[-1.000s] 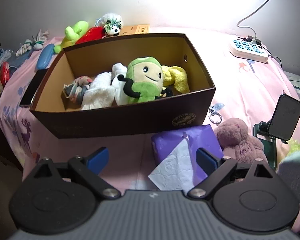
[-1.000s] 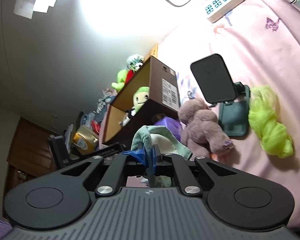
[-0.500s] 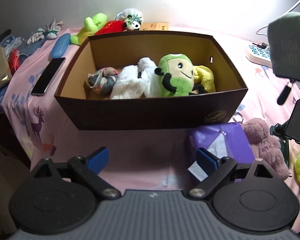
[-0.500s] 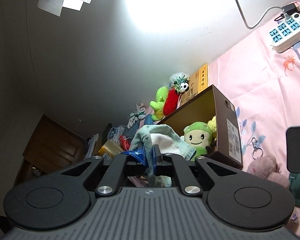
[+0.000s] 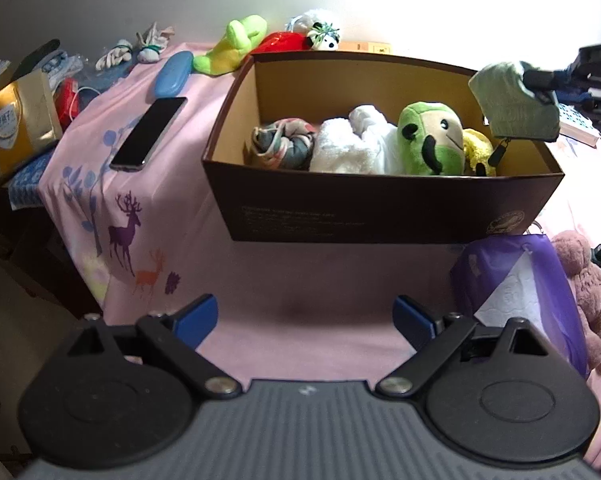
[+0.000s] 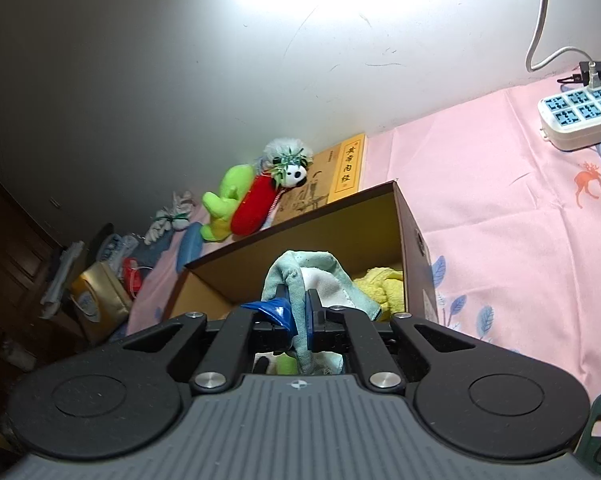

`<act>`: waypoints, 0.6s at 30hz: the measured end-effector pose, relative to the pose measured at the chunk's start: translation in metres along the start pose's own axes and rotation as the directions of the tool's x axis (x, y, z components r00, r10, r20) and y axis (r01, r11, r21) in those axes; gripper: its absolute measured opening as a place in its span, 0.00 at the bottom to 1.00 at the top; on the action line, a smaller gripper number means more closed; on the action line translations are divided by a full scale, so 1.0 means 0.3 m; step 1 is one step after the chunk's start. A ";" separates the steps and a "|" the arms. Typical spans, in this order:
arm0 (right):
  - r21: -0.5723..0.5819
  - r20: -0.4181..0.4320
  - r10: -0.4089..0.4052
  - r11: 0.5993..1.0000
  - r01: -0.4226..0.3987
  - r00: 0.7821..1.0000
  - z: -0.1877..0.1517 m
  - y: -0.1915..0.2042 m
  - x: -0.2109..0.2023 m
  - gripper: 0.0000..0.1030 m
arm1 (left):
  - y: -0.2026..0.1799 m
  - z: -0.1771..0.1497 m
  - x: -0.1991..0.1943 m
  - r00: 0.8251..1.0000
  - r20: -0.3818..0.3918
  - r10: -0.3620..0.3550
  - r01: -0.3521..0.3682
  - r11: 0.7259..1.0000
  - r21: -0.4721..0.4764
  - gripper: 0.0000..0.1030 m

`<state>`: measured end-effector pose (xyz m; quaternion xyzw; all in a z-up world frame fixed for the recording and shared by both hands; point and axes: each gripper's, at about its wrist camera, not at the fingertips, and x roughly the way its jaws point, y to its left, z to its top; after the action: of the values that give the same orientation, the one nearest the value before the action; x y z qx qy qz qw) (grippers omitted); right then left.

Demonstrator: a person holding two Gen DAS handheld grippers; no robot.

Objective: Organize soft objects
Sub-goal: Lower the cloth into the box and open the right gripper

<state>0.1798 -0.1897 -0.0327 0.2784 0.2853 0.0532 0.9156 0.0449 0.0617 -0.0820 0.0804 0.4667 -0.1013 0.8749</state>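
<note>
A dark brown box (image 5: 380, 208) with a tan inside sits on a tabletop covered by a pink cloth (image 5: 300, 280) printed with deer. In it, side by side, lie a grey-and-pink knotted bundle (image 5: 282, 146), a white fluffy towel (image 5: 352, 148), a green plush figure (image 5: 430, 140) with a smiling face, and a yellow cloth (image 5: 476, 152) at the right end. Left of the box a dark phone (image 5: 148, 134) lies flat, with a blue case (image 5: 174, 76) beyond it and a gold paper bag (image 5: 18, 120) at the cloth's edge. Behind the box rest a lime-green plush (image 5: 232, 44), a red toy (image 5: 278, 42) and a small panda-faced toy (image 5: 324, 38). In front, at the right, are a purple tissue pack (image 5: 512, 280) and a mauve plush bear (image 5: 588, 296). A white power strip (image 6: 580, 116) lies well apart on the far right.

The right claw (image 6: 296, 312) is closed on a pale green cloth pouch (image 6: 300, 276). Seen from the left wrist view, the pouch (image 5: 512, 102) hangs above the box's right end, over the yellow cloth, with a small dark tag dangling beneath it. Its fabric bunches upward past the blue pads (image 6: 278, 310). This claw points across the box toward the wall.

The left claw (image 5: 304, 318) is spread wide and empty, held low over bare pink cloth in front of the box, aimed at the box's front wall.
</note>
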 end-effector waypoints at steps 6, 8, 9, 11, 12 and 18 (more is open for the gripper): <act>-0.120 -0.003 -0.122 0.985 0.121 0.992 -0.048 0.019 0.084 0.00 | 0.036 0.004 0.011 1.000 -0.004 0.003 -0.003 1.000 -0.012 0.90; -0.138 -0.009 -0.151 0.979 0.148 0.989 -0.059 0.021 0.095 0.00 | 0.043 0.010 0.018 1.000 -0.007 0.000 0.000 1.000 -0.014 0.90; -0.142 -0.015 -0.170 0.976 0.166 0.985 -0.062 0.024 0.110 0.00 | 0.044 0.013 0.020 1.000 -0.009 -0.002 0.002 1.000 -0.016 0.90; -0.134 -0.028 -0.189 0.974 0.183 0.982 -0.069 0.020 0.116 0.00 | 0.046 0.021 0.027 1.000 -0.014 -0.007 0.007 1.000 -0.018 0.90; -0.129 -0.036 -0.196 0.973 0.190 0.980 -0.073 0.020 0.117 0.00 | 0.045 0.025 0.031 1.000 -0.016 -0.009 0.009 1.000 -0.017 0.90; -0.126 -0.050 -0.205 0.972 0.197 0.977 -0.088 0.028 0.092 0.00 | 0.035 0.050 0.055 0.999 -0.027 -0.021 0.021 1.000 -0.009 0.90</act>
<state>0.1887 -0.1630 -0.0597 0.1907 0.3369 -0.0141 0.9219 0.0685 0.0665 -0.0869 0.0732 0.4797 -0.1072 0.8678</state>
